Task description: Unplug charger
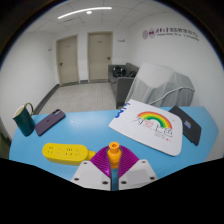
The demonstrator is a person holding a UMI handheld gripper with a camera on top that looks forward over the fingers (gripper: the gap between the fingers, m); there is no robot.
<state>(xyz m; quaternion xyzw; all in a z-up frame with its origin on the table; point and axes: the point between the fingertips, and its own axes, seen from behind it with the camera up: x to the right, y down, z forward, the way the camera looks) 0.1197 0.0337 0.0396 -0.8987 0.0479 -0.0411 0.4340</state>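
Observation:
A yellow power strip [60, 152] lies on the light blue table [90, 128], just ahead and to the left of my fingers. My gripper [113, 166] is shut on a small orange charger plug [114, 152], which sticks up from between the purple pads [98, 166]. The plug is clear of the strip, to its right. No cable shows on it.
A teal object [23, 120] and a dark purple case [49, 121] lie at the table's left. A white sheet with a rainbow print [150, 125] and a dark tablet [190, 124] lie to the right. A covered chair [160, 85] stands beyond the table.

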